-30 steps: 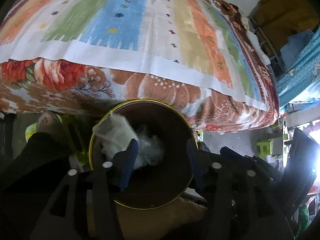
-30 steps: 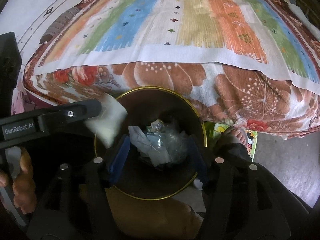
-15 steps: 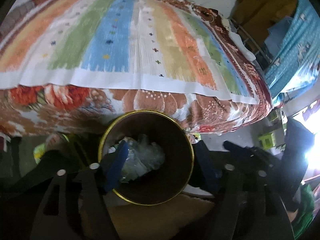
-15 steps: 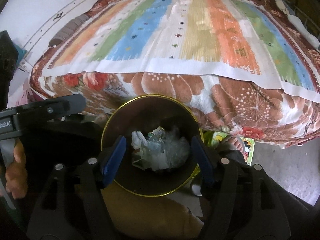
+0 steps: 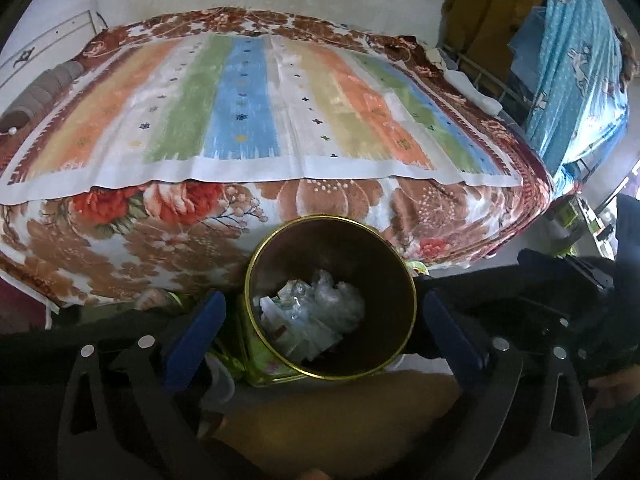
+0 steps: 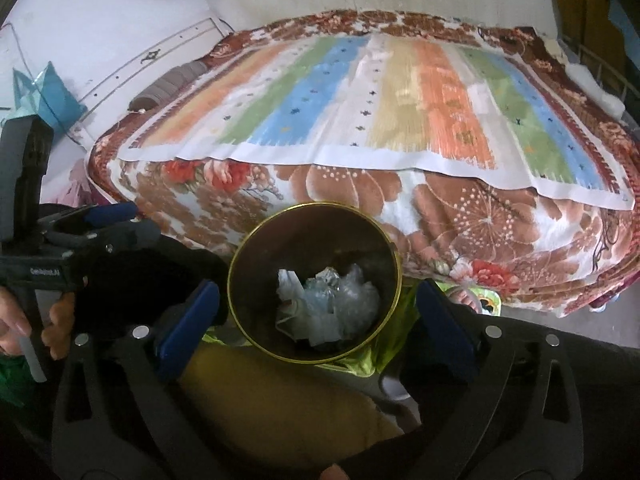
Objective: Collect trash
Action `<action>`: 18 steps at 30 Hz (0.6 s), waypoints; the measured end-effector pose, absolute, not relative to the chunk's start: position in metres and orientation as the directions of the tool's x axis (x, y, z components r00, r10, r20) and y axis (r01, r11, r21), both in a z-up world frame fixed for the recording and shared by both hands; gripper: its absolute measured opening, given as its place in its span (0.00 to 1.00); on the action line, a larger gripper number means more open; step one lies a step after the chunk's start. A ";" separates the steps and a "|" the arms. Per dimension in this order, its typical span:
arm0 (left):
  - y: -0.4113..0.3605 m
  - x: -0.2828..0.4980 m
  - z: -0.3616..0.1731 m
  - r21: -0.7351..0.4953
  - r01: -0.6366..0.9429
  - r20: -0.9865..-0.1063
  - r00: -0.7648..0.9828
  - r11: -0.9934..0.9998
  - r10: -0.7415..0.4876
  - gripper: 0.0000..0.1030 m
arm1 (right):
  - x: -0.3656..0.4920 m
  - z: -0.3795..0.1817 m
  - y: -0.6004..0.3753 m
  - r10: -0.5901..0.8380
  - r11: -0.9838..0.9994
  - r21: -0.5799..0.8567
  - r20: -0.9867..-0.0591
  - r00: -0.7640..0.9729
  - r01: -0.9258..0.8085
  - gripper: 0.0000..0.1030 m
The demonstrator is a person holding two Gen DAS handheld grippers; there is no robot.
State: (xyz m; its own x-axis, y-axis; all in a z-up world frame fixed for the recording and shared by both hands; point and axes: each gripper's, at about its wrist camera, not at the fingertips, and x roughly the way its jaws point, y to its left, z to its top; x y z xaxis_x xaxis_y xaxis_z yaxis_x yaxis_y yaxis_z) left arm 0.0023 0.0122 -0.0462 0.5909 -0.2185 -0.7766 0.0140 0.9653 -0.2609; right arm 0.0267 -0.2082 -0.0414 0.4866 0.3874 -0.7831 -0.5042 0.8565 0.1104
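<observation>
A round dark bin with a gold rim [image 5: 256,276] [image 6: 394,264] stands on the floor in front of the bed. Crumpled white paper and clear plastic trash [image 5: 316,316] [image 6: 328,308] lies at its bottom. My left gripper [image 5: 320,330] is open and empty above the bin, its blue pads either side of the rim. My right gripper [image 6: 314,322] is also open and empty above the bin. The left gripper also shows at the left of the right wrist view [image 6: 80,236].
A bed with a striped cloth [image 5: 260,108] [image 6: 360,96] over a floral blanket [image 5: 180,216] lies just behind the bin. A blue curtain [image 5: 576,60] hangs at the right. Shiny green packaging [image 6: 376,344] lies on the floor by the bin.
The left gripper opened and let the white paper drop into the bin. Both grippers rose and pulled back from the bin, so more of the bed shows.
</observation>
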 end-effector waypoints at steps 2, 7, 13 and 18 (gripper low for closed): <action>0.013 -0.001 -0.046 -0.254 0.008 -0.774 0.597 0.967 -0.209 0.94 | 0.022 -0.041 -0.206 0.386 0.853 0.095 -0.776 0.499 -0.512 0.91; 0.010 -0.005 -0.046 -0.237 0.002 -0.771 0.609 0.972 -0.189 0.94 | 0.017 -0.040 -0.203 0.384 0.852 0.080 -0.767 0.514 -0.518 0.91; 0.012 -0.005 -0.048 -0.255 -0.021 -0.777 0.600 0.967 -0.192 0.94 | 0.018 -0.042 -0.204 0.387 0.852 0.093 -0.774 0.502 -0.515 0.91; 0.008 -0.003 -0.052 -0.252 -0.019 -0.789 0.582 0.967 -0.194 0.94 | 0.021 -0.045 -0.203 0.395 0.850 0.110 -0.779 0.487 -0.515 0.91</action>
